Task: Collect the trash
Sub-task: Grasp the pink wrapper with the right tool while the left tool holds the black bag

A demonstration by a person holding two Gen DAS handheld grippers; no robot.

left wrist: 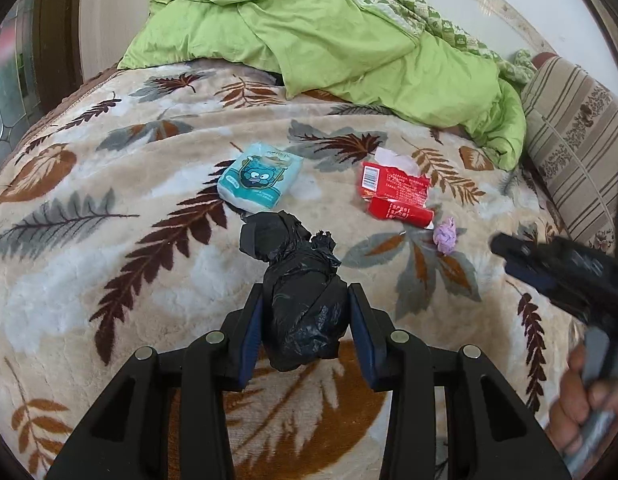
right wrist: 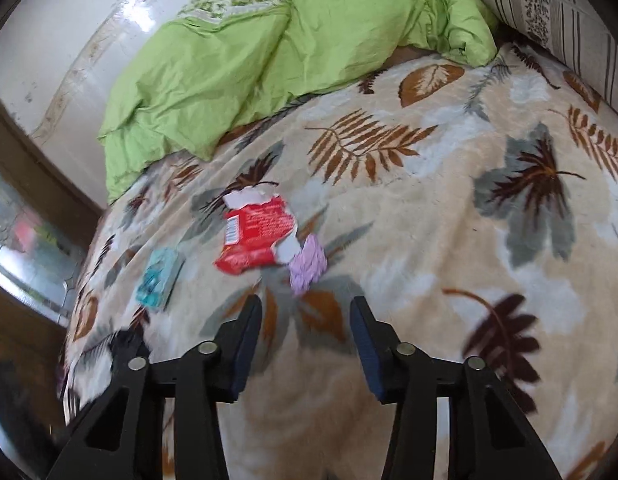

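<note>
Left wrist view: your left gripper (left wrist: 305, 320) pinches the soft, crumpled black bag (left wrist: 303, 300) above the blanket (left wrist: 109, 280)—light, slippery film, hold its bunched middle; right wrist view: your right gripper (right wrist: 307, 332) gapes empty near the featherlight purple wad (right wrist: 307, 264).

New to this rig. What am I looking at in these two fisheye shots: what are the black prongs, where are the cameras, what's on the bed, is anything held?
No robot here: a person carries a two-finger gripper in each hand, each with a camera looking along its fingers. In the left wrist view, the left gripper is shut on a crumpled black plastic bag; the right gripper and a hand show at the edge. In the right wrist view, the right gripper is open and empty. On the leaf-print blanket lie a teal tissue pack, a torn red wrapper and a purple paper wad.
</note>
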